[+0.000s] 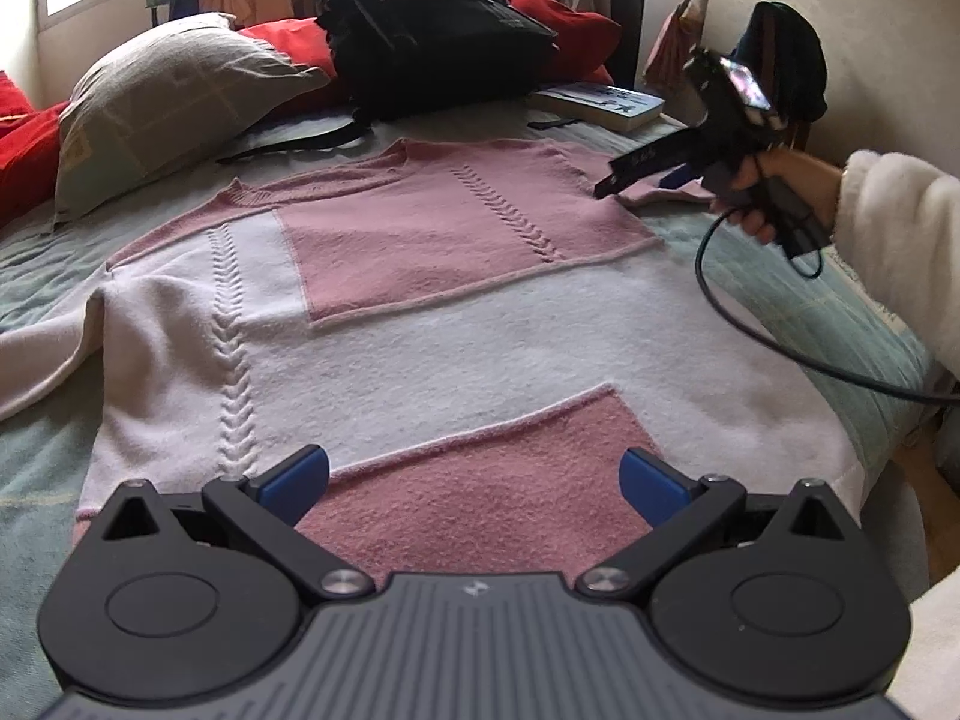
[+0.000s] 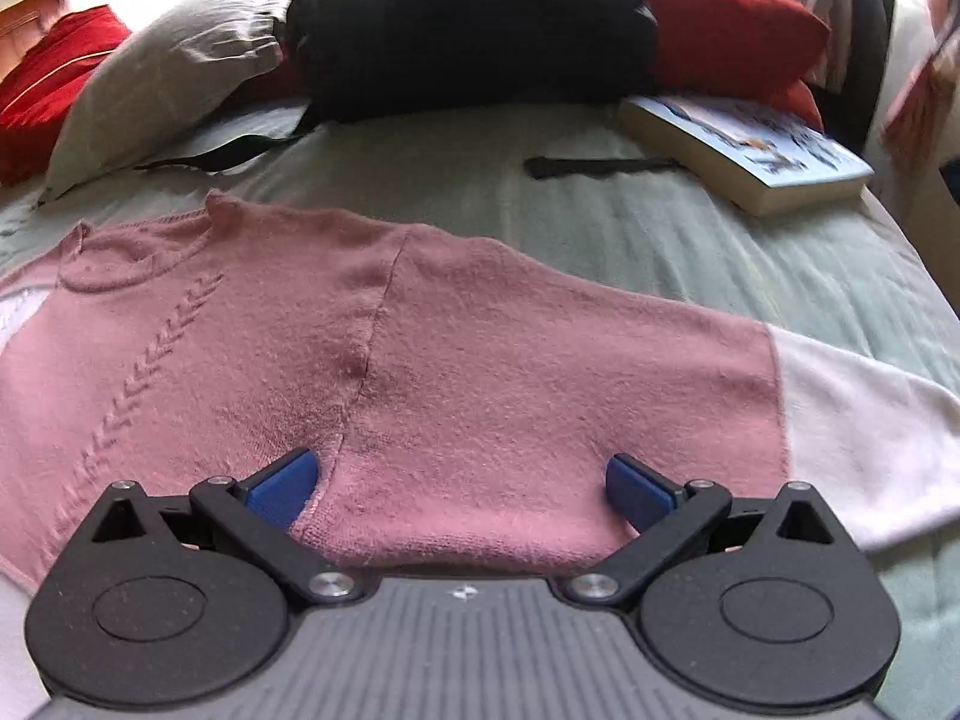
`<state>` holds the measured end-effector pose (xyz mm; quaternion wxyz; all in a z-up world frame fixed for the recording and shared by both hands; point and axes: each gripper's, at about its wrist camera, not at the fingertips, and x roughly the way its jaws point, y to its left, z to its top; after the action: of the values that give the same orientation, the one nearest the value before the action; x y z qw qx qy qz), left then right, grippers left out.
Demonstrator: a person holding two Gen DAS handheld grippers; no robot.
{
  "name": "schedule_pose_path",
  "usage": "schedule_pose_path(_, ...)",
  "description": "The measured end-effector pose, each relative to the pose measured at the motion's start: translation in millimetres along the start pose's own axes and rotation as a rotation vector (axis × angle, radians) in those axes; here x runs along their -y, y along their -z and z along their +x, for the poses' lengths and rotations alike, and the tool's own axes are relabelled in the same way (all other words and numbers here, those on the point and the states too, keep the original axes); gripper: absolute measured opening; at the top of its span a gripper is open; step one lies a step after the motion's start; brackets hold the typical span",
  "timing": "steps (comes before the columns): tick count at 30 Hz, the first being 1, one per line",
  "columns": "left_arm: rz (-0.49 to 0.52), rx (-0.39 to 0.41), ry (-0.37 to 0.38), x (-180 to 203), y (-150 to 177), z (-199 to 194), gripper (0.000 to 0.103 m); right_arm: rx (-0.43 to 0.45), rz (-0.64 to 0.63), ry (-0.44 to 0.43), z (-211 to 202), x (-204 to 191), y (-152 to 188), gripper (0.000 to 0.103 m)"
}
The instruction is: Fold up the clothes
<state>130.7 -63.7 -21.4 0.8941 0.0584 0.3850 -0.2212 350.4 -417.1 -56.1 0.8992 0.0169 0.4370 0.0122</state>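
Note:
A pink and white knit sweater [image 1: 456, 312] lies spread flat on the pale green bed [image 1: 36, 456], neck toward the pillows. My left gripper [image 1: 474, 480] hovers open over its hem, above a pink patch, holding nothing. In the left wrist view the right gripper [image 1: 618, 177] is held in a hand [image 1: 750, 198] over the sweater's right shoulder. In the right wrist view the right gripper [image 2: 459, 483] is open just above the pink upper sleeve [image 2: 540, 384], close to the armpit seam; the sleeve's white end [image 2: 864, 420] stretches right. The sweater's collar [image 2: 120, 264] sits at the left.
A black backpack [image 1: 432, 24] with loose straps, a grey pillow [image 1: 162, 102] and red cushions [image 1: 570, 30] crowd the head of the bed. A thick book [image 2: 744, 144] lies at the far right near the bed edge. A black cable [image 1: 780, 348] trails from the right gripper.

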Motion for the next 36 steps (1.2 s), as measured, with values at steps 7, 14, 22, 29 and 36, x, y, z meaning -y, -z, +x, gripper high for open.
schedule_pose_path(7,-0.008,0.015,0.012,-6,-1,3,0.102,0.009,0.11,0.021,13,-15,-42,0.103)
schedule_pose_path(14,-0.04,-0.003,-0.011,-22,-1,15,0.102,-0.007,0.233,0.147,66,-12,-61,0.103)
schedule_pose_path(22,-0.055,-0.018,-0.028,-33,-2,25,0.102,0.027,0.279,0.188,93,-3,-88,0.103)
schedule_pose_path(29,-0.053,-0.008,-0.025,-31,-1,19,0.102,0.035,0.308,0.107,55,-9,-97,0.103)
schedule_pose_path(36,-0.045,0.005,-0.023,-29,2,11,0.102,-0.094,0.177,0.096,51,-69,-86,0.103)
